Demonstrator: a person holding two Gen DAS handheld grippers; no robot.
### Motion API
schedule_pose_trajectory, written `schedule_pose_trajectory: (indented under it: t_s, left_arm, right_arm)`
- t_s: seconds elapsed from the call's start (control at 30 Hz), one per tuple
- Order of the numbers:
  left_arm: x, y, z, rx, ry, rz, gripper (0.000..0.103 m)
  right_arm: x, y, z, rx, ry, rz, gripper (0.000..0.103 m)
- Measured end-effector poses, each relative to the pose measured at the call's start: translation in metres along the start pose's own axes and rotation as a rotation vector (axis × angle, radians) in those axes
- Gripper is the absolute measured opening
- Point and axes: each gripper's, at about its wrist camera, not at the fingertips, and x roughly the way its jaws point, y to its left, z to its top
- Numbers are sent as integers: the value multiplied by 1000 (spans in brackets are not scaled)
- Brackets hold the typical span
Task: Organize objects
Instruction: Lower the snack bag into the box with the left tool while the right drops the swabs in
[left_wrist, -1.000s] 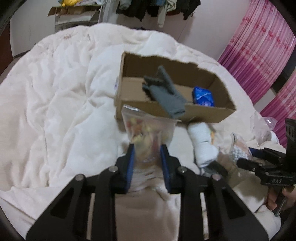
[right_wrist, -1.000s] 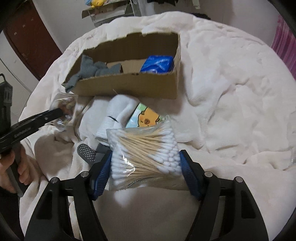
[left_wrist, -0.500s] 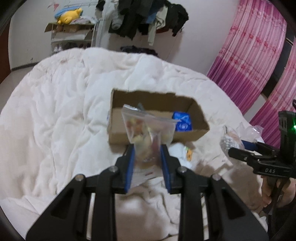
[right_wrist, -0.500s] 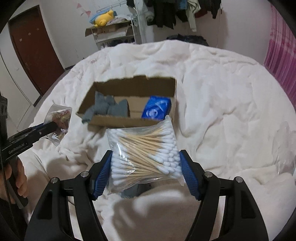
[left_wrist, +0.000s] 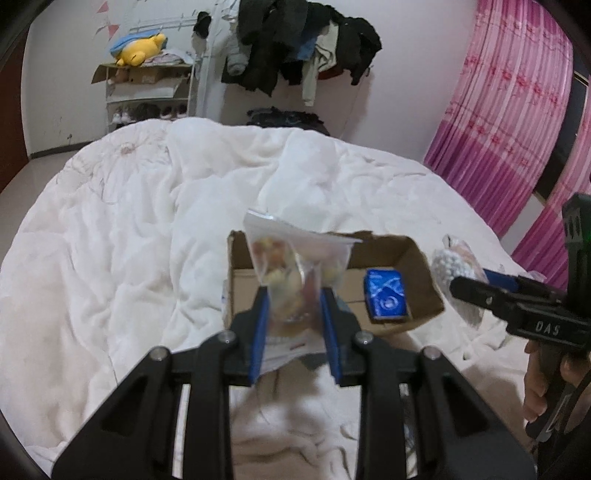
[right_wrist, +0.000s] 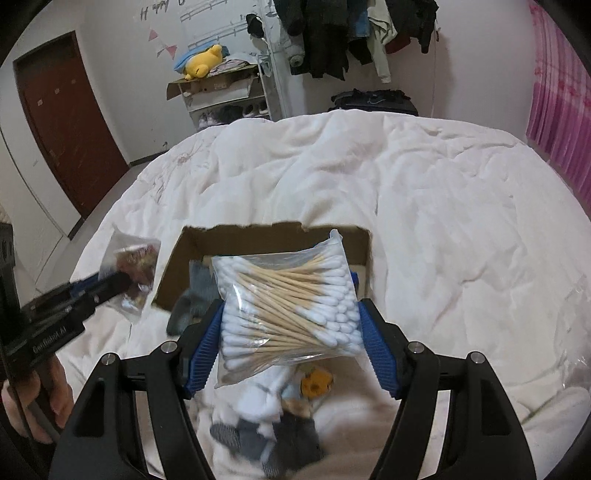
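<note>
A: Any lettering? The right gripper (left_wrist: 524, 306), at the right edge of the left wrist view, reads "DAS".

B: The left gripper (right_wrist: 66, 314), lower left of the right wrist view, reads roughly "GenRobot AI". The wall (right_wrist: 155, 14), top, shows "Happy".

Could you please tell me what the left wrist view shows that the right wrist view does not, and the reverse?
Only the left wrist view shows the blue packet in the cardboard box.

Only the right wrist view shows the brown door, the grey socks in the box and the white socks.

Both show the left claw shut on the snack bag, the right claw shut on the cotton swab bag, and the bed.
</note>
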Motion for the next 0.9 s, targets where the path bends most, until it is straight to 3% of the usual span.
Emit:
schedule_pose_trajectory:
  t_s: [0.5, 0.77, 0.9]
  left_arm:
    - [85, 24, -6, -19, 144, 28, 29]
    - [98, 27, -11, -21, 179, 16, 32]
    - [95, 26, -13, -28, 188, -7, 35]
  right_arm:
    - [101, 7, 5, -24, 114, -23, 74]
    - [113, 14, -1, -67, 128, -99, 76]
    - [108, 12, -2, -67, 101, -123, 85]
